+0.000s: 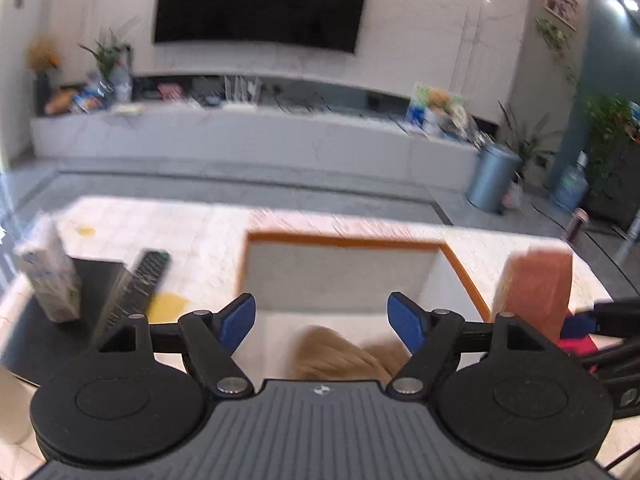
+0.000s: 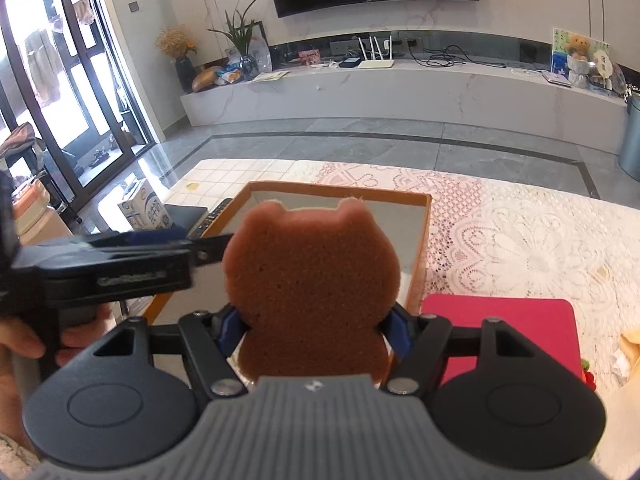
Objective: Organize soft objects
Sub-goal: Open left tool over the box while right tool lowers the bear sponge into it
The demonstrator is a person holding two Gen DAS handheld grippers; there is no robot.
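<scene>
No readable text or labels.

Table [image 2: 520, 240]: was covered with a white lace cloth and a checked cream cloth.
Box [image 2: 426, 232]: an orange-rimmed, grey-lined box was set at the middle.
Pink mat [image 2: 500, 332]: was laid just right of the box.
Left edge: a milk carton [image 2: 146, 210], a remote [image 1: 140, 284] and a dark flat item [image 2: 184, 214] were seen there.

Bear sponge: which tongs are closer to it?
Right. The right tongs are clamped on the bear sponge at its waist, above the box. The left tongs are open to the sponge's left, over the box, not touching it.
</scene>
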